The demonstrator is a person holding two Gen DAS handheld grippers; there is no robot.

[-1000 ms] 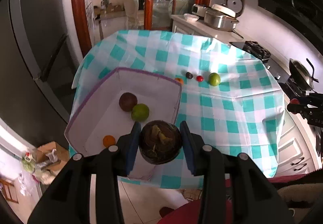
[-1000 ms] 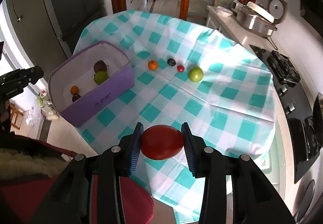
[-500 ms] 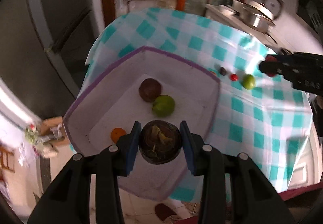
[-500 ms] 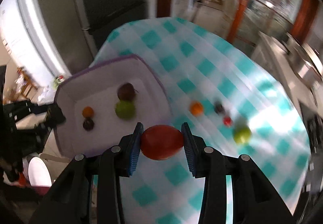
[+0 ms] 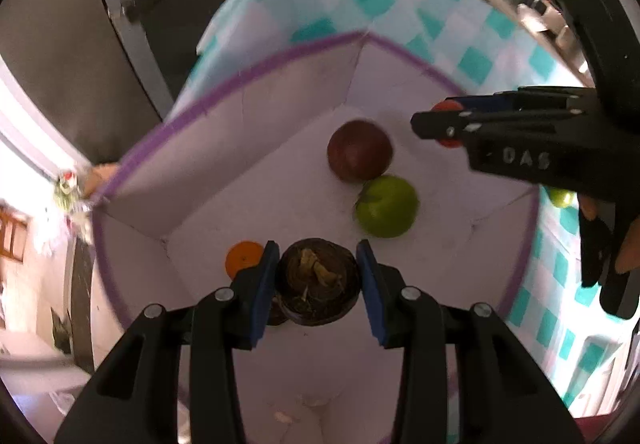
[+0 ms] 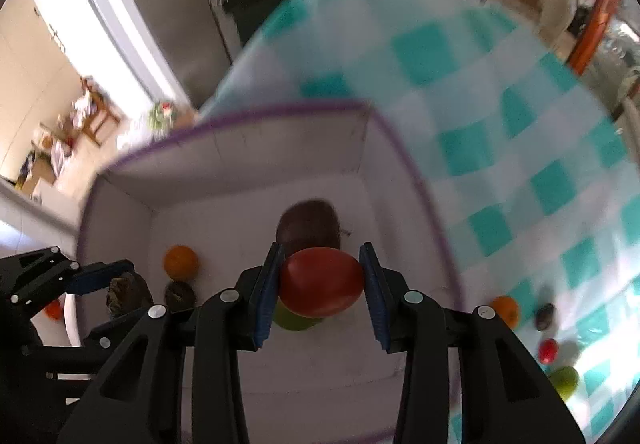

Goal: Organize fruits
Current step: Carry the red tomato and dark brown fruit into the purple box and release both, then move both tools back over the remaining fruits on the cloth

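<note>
My left gripper (image 5: 318, 260) is shut on a dark brown fruit (image 5: 318, 286) with a dried calyx, held low inside the purple-rimmed white box (image 5: 240, 74). On the box floor lie a maroon fruit (image 5: 359, 150), a green fruit (image 5: 386, 206) and a small orange one (image 5: 242, 258). My right gripper (image 6: 322, 256) is shut on a red fruit (image 6: 322, 284) over the same box (image 6: 416, 180), above the maroon fruit (image 6: 308, 224). In the left wrist view the right gripper (image 5: 440, 124) reaches in from the right. A small dark fruit (image 6: 180, 292) lies beside the orange one (image 6: 180, 262).
The box stands on a teal-checked tablecloth (image 6: 500, 116). Outside the box on the cloth lie an orange fruit (image 6: 506, 310), a small dark one (image 6: 545, 316), a small red one (image 6: 548, 350) and a green one (image 6: 564, 382). A grey fridge door (image 5: 80, 44) stands behind.
Both grippers have swept over to the box and come down into it, each still holding its fruit. The box now fills both views.
</note>
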